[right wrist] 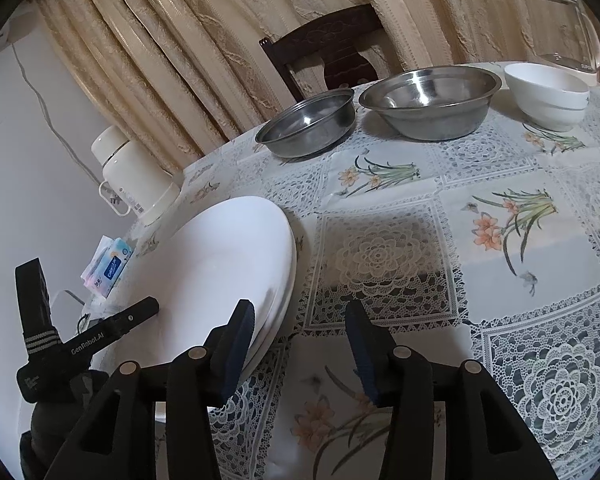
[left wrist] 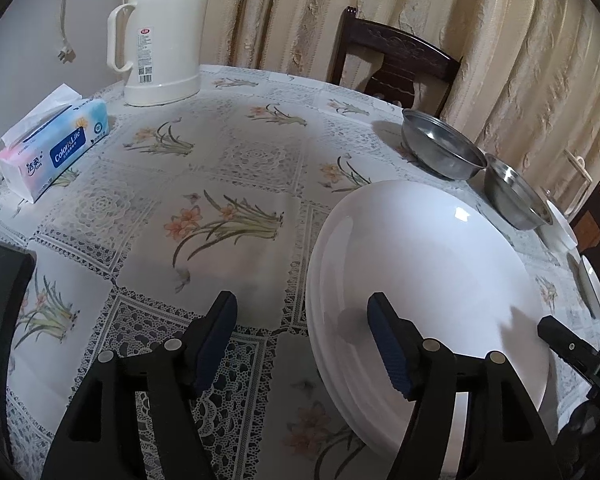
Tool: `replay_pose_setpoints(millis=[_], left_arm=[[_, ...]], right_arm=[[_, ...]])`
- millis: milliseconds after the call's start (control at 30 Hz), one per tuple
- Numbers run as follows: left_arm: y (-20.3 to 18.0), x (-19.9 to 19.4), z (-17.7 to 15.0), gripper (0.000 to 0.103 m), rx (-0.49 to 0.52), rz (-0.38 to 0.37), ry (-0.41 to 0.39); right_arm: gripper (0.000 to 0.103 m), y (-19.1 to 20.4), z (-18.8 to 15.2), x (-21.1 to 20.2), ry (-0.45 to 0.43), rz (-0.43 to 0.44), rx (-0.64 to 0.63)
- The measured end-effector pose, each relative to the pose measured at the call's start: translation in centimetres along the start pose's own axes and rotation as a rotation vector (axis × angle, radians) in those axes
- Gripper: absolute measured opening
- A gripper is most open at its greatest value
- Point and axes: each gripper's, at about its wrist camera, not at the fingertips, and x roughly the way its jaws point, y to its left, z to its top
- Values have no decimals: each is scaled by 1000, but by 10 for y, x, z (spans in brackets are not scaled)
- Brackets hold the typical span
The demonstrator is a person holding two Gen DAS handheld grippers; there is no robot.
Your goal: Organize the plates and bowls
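Observation:
A stack of white plates [left wrist: 420,264] [right wrist: 220,264] lies on the flowered tablecloth [left wrist: 228,168]. My left gripper [left wrist: 304,332] is open at the stack's left rim, its right finger [left wrist: 388,344] over the top plate and the other finger off it. My right gripper [right wrist: 300,340] is open at the opposite rim, with its left finger [right wrist: 236,344] in front of the plate edge. Two steel bowls [right wrist: 308,124] [right wrist: 428,100] and a white bowl [right wrist: 548,96] stand at the far edge. A small white plate [left wrist: 592,288] lies beyond the stack's right side.
A cream thermos jug [left wrist: 164,32] and a tissue pack [left wrist: 56,140] stand at the table's back left. A glass kettle [right wrist: 564,28] is behind the white bowl. Dark wooden chairs [left wrist: 396,60] stand against the curtain.

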Motion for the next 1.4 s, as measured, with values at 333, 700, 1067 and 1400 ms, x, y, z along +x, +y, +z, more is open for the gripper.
replay_pose_setpoints(millis=[333,700,1067,1400], left_arm=[[-1,-5,-1,70,-2,45,-21],[-31,-23,-3,74,48,45,-55],[-87,-35,-4,81,161,39,-89],[-161,-38,-8,81,259,-73,-70]], right_arm=[[53,-2,0,2,10,7,7],[57,-12,0,-6,-7,47,57],[59,-35,-3,-32,-47,44,107],[60,-90,-1,-82,-156,-26,193]])
